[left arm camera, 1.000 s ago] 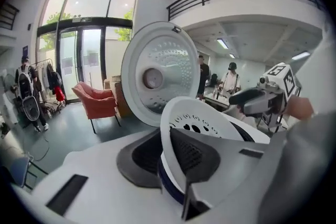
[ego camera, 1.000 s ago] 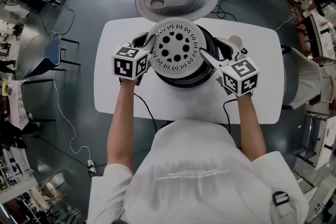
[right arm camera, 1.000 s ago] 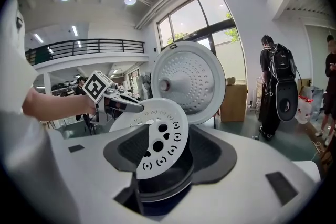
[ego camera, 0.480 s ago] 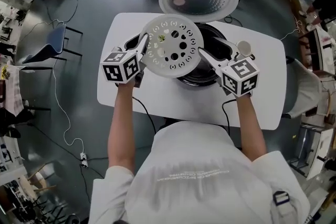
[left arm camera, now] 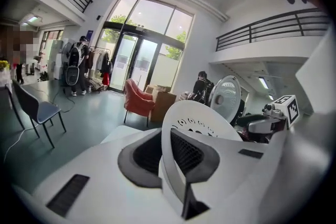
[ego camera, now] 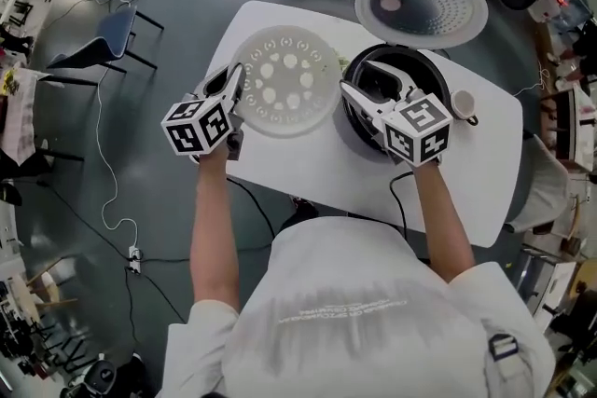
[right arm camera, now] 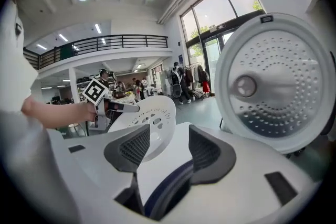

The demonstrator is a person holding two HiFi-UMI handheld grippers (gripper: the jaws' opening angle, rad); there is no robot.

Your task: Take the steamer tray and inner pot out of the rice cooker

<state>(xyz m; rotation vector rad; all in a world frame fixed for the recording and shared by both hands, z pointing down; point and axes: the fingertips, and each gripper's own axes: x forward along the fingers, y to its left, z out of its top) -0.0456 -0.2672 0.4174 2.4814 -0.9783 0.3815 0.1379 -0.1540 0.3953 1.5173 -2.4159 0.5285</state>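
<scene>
My left tongs [ego camera: 235, 81] pinch the steamer tray [ego camera: 284, 79] by its rim | right tongs [ego camera: 359, 87] gape empty | risk: with this one-sided grip, the tray could slip onto the desk [ego camera: 308, 158].

the steamer tray [ego camera: 284, 93] is a round white plate with many round holes. it is out of the rice cooker [ego camera: 353, 124] and sits at 9 o'clock from it, over the white table [ego camera: 308, 165]. it tips a little. the left gripper [ego camera: 238, 84] pinches its rim at the tray's 9 o'clock side.

the rice cooker is round and dark. its lid [ego camera: 422, 5] stands wide open at 12 o'clock, silver inside with tiny dots.

the inner pot [ego camera: 424, 70] is in the cooker. it looks dark, and most of it is hidden.
</scene>
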